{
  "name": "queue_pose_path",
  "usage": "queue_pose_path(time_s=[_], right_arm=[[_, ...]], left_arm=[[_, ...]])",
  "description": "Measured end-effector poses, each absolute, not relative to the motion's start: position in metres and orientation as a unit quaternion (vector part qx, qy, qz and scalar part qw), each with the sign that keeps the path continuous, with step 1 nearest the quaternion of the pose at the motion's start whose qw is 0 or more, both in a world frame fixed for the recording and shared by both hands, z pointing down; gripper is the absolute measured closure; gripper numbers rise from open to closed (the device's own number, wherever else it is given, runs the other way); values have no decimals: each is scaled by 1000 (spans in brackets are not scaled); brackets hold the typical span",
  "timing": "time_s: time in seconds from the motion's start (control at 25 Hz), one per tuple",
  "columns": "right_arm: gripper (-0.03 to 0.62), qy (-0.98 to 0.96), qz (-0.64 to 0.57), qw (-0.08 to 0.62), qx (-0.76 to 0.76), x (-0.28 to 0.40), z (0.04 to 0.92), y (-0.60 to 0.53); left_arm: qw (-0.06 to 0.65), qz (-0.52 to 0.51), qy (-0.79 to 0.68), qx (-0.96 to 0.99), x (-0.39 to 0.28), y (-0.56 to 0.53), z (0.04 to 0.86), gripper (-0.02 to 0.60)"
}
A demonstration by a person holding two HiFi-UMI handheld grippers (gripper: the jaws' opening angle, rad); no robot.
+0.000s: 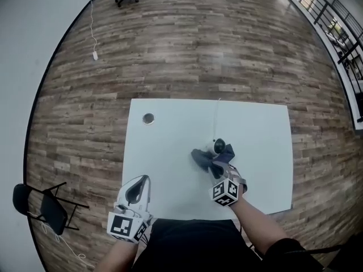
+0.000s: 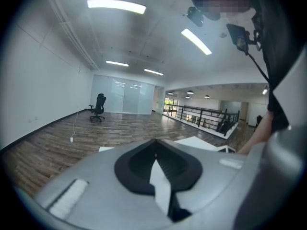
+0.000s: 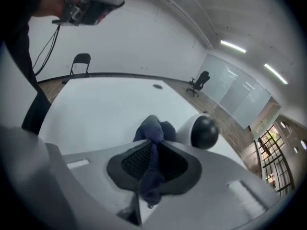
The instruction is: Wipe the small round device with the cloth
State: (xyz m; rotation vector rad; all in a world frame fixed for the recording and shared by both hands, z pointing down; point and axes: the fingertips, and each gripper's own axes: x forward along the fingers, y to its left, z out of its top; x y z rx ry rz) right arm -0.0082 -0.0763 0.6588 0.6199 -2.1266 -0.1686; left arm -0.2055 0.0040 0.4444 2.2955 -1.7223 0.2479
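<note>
1. The right claw (image 3: 153, 150) is pinching a dark blue cloth (image 3: 154, 128). A fold runs down between its pads and a bunch bulges out past the tips.
2. The small round device (image 3: 200, 131), white with a dark domed face, stands on the white tabletop (image 1: 170, 129) just right of centre in the head view. Its thin cable (image 1: 216, 115) runs toward the tabletop's upper edge.
3. In the right gripper view the cloth bunch sits just left of the device; I cannot tell whether they touch.
4. The left claw (image 2: 154, 143) is pressed together on nothing at the lower left of the tabletop, well apart from the device.
5. My judgement: the cloth is in hand and at the device, so that part is done. The wiping itself looks barely begun or about to begin, and rubbing over the dome and body is what is left.
</note>
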Motion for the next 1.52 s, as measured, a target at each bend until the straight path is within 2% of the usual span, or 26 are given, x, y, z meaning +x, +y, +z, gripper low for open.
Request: queue_pose_path(time_s=[0.16,0.32,0.6,1.2,1.52], right_arm=[[545,-879,-110,344,311,-9,573,-105],[545,-881,-122,306,338,-8,539,-144],[545,-891,-103,324,301,-26,588,-154],[545,-881,-23,315,352,11,609,-155],[545,-869,41,370,325,22,671,-131]], left_arm=[[112,94,-594,791,-199,-1,434,578],[70,106,-594,795,-178,-6,415,578],[56,131,-601,786,-170,9,404,578],[73,148,-617,770,-163,28,409,578],[79,164,-619,764,-170,39,411,578]])
